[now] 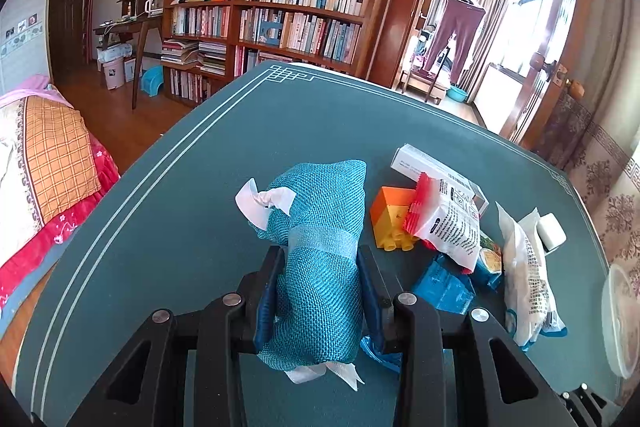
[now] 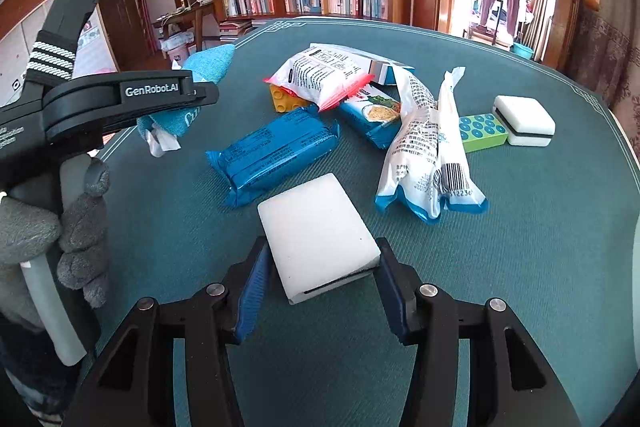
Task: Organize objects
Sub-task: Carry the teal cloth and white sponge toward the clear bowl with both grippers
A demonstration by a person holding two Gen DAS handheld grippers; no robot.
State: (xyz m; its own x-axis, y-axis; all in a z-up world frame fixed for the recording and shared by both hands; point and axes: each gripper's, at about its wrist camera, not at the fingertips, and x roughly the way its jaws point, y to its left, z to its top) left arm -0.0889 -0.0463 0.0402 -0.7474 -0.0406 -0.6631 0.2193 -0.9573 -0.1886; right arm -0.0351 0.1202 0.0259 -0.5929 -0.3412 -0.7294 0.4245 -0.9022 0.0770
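teal woven pouch [image 1: 320,259] clamped between the left gripper [image 1: 320,259] pads, lifted over the green table [image 1: 160,227] toward its left edge. white sponge block [image 2: 318,233] lying flat near the table's front edge, its near end between the right gripper [image 2: 320,269] fingers [image 2: 252,287], both pads closed against its sides.

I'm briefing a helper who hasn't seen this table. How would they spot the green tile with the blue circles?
Start at the green table mat and find the snack pile in its middle. Look to the pile's right end, just past the tall white packet with blue ends. The green tile lies flat there, its far end against a white sponge block; it alone is lime green, printed with blue circles.
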